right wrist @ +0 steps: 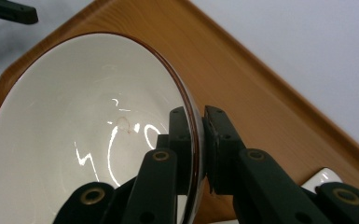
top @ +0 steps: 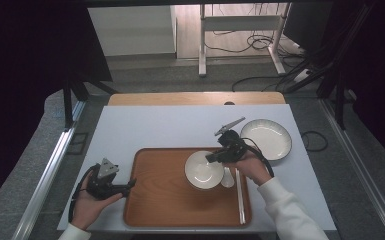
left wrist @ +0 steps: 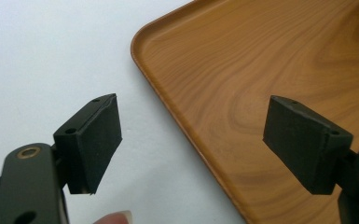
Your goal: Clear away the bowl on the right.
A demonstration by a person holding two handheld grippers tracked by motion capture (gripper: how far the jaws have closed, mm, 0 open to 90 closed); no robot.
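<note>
My right gripper (top: 215,156) is clamped on the rim of the white bowl (top: 203,170); in the right gripper view one pad sits inside the wall and one outside, with the brown-edged lip pinched between them. The bowl (right wrist: 74,135) sits over the right part of the wooden tray (top: 165,200), just left of a white spoon (top: 227,177) and a pair of chopsticks (top: 240,195).

Handling, as I judge it: glazed ceramic, stiff, brittle, slick under the pads; the weight hangs to one side of a rim grip, so the bowl tends to pivot; hold firmly and keep the wrist level.

My left gripper (top: 130,185) rests at the tray's near-left edge; its jaws stand wide apart and hold nothing, with the tray lip (left wrist: 186,126) between them.

Clearances: the tray has a raised lip all round; the spoon lies close by on the right; a white plate (top: 266,138) sits on the grey mat (top: 145,125) to the far right; the tray's left half and the mat beyond its far edge offer free room.
</note>
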